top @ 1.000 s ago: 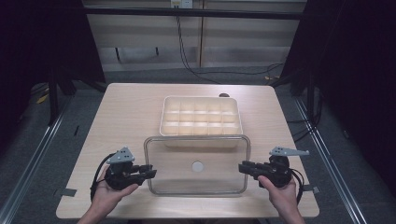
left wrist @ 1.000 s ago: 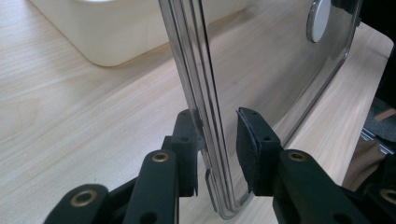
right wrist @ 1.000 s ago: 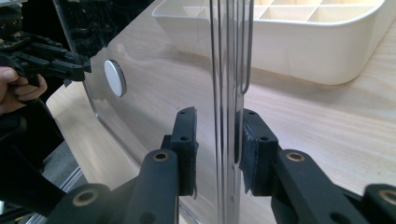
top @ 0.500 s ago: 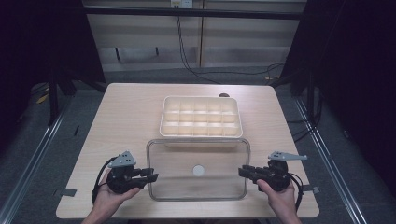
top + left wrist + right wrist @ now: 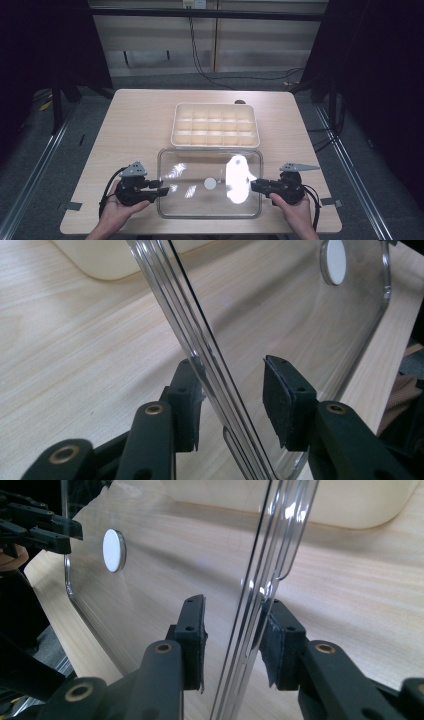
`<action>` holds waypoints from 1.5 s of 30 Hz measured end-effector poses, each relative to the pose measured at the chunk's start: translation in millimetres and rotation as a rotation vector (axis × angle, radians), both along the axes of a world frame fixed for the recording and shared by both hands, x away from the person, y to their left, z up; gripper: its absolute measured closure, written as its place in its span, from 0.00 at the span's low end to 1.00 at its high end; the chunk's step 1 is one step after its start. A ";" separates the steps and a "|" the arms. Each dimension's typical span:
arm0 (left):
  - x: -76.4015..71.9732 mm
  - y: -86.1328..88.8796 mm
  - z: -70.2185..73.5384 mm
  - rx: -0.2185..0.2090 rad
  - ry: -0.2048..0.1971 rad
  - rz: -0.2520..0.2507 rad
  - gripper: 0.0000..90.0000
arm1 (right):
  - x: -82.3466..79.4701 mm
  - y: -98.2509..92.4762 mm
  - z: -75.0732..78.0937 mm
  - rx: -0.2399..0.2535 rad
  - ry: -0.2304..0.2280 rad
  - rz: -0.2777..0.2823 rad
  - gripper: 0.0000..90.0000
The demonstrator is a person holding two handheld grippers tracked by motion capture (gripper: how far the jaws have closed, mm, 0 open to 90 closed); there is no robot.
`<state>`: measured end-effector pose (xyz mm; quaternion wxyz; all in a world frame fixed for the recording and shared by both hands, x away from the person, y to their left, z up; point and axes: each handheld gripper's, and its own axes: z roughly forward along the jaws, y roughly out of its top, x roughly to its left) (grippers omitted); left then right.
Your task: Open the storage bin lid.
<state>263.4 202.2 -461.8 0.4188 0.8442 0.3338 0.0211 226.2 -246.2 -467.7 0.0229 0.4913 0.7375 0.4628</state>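
Two grippers, left and right, flanking clear lid near compartment tray; jaws just opening, rim between pads, unclamped, releasing lid onto table.

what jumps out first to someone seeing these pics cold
The clear lid at the table's near edge catches the eye, with a bright glare patch and a white disc at its middle. The left gripper and right gripper flank its short ends; their jaws have just been opening, with the lid's rim between the pads. Behind it sits a cream compartment tray.
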 end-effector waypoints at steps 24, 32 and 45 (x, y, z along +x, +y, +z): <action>7.1 -5.8 -16.7 0.054 0.048 -0.017 0.57 | 9.9 6.6 -18.8 -0.079 0.074 -0.003 0.56; 12.9 -5.7 -20.2 0.065 0.065 -0.010 0.56 | 15.0 6.0 -23.8 -0.075 0.104 -0.013 0.55; 18.1 -5.6 -25.4 0.069 0.083 0.013 0.56 | 19.1 9.6 -28.6 -0.101 0.108 -0.027 0.51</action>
